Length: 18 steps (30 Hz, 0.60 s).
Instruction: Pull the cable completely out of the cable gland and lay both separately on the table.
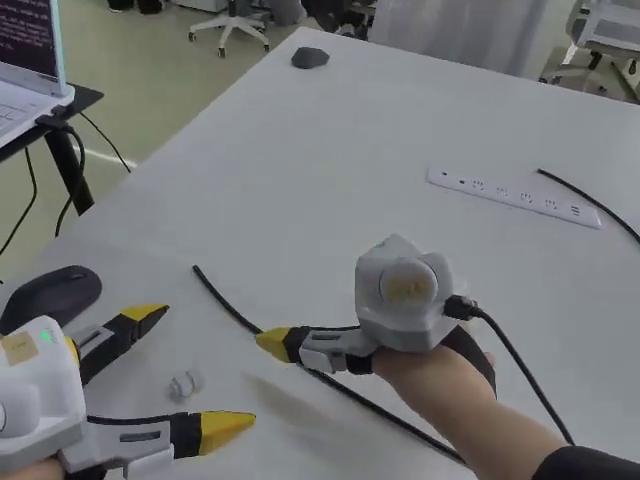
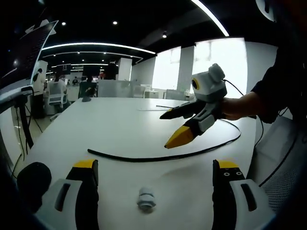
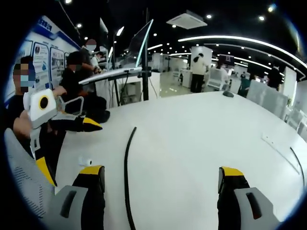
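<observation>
The left claw (image 2: 157,167) is spread wide and has hold of nothing. The small white gland (image 2: 146,199) lies on the desk (image 1: 330,150) between its two yellow-tipped jaws, touching neither. Just past the jaw tips the black cable (image 2: 158,157) lies loose across the desk, apart from the gland. The right claw (image 3: 160,175) is also wide open and empty. It is held above the desk over the cable, which in the right gripper view runs close beside one jaw. Farther out, a dark mouse (image 1: 55,295) sits near the left claw by the desk's edge. A white power strip (image 1: 515,190) lies well apart on the far side.
</observation>
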{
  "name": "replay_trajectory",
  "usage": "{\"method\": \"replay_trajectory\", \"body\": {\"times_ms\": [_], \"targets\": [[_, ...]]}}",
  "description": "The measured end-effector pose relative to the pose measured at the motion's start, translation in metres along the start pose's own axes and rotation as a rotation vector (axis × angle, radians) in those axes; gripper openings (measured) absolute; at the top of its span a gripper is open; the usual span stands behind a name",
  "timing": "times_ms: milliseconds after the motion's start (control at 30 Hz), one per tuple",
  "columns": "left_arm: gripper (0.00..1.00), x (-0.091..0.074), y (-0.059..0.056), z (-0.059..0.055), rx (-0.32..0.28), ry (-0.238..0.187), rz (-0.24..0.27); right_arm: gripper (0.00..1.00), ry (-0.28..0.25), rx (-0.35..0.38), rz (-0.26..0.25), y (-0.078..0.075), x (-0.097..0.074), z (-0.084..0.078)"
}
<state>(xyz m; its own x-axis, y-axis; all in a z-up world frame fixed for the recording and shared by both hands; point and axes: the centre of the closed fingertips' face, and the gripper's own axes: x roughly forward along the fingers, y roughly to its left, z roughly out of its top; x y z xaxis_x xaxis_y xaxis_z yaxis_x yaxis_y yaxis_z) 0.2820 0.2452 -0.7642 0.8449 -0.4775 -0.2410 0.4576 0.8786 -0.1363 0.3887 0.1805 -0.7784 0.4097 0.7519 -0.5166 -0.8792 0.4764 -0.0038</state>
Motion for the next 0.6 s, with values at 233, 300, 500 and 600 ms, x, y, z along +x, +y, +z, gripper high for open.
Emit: {"method": "replay_trajectory", "body": {"times_ms": [233,300,500,600], "targets": [[0.99,0.009,-0.005,0.017,-0.026,0.030,-0.012,1.00,0.073,0.046,-0.180,-0.055,-0.066,-0.025],[0.99,0.013,-0.009,0.022,-0.012,0.034,-0.022,1.00,0.055,0.055,-0.268,-0.078,-0.093,-0.029],[0.99,0.025,-0.016,0.028,-0.001,0.070,-0.015,1.00,0.107,0.167,-0.370,-0.115,-0.163,-0.066],[0.99,0.031,-0.022,0.029,0.023,0.100,-0.019,1.00,0.114,0.188,-0.393,-0.119,-0.197,-0.080]]}}
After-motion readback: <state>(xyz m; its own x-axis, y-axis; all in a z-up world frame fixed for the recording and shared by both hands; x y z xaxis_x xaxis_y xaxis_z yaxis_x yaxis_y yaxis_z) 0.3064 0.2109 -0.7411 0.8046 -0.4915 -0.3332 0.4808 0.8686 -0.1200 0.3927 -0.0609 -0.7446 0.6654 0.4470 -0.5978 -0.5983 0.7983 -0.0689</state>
